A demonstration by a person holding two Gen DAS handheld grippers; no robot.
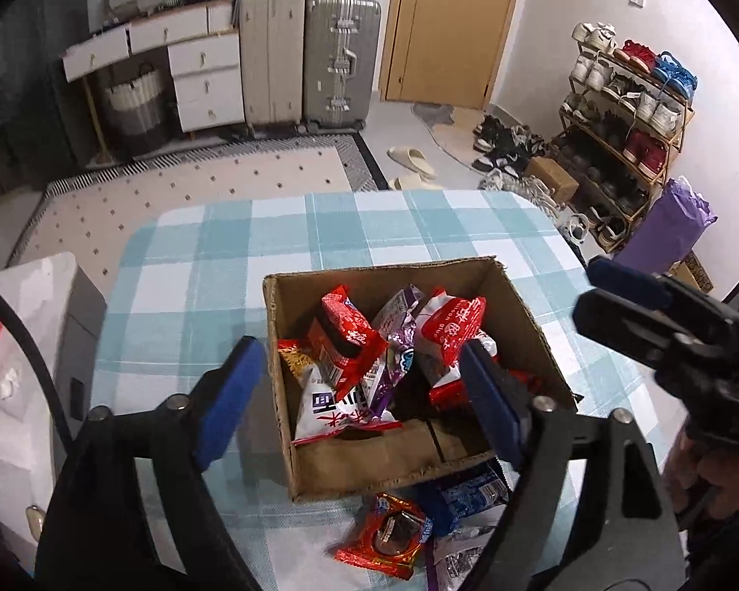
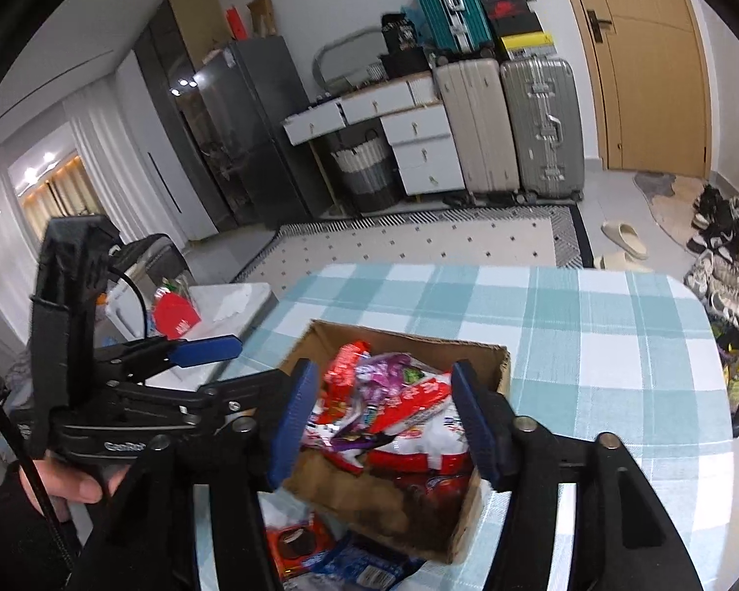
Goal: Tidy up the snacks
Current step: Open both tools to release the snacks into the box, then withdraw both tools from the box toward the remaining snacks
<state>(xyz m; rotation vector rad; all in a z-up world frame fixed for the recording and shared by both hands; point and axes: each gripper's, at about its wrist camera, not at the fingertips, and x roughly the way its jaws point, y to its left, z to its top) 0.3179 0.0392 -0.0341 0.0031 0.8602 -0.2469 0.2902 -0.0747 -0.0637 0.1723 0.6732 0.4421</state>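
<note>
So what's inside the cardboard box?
The box holds a loose pile of snack packets: red ones, a purple one and a white one. Whatever lies beneath the pile is covered.

both grippers, left and right, jaws apart, empty.

Little could be read. In the right wrist view, at the lower left of the frame, the black body of the left gripper bore pale raised lettering that began "Gen" and ran on blurred. In the left wrist view, near the middle of the frame, a red snack packet in the cardboard box carried white Chinese characters and a line of small Latin letters, too small to make out. Below it, a white packet showed large red and dark Chinese characters, only partly visible.
</note>
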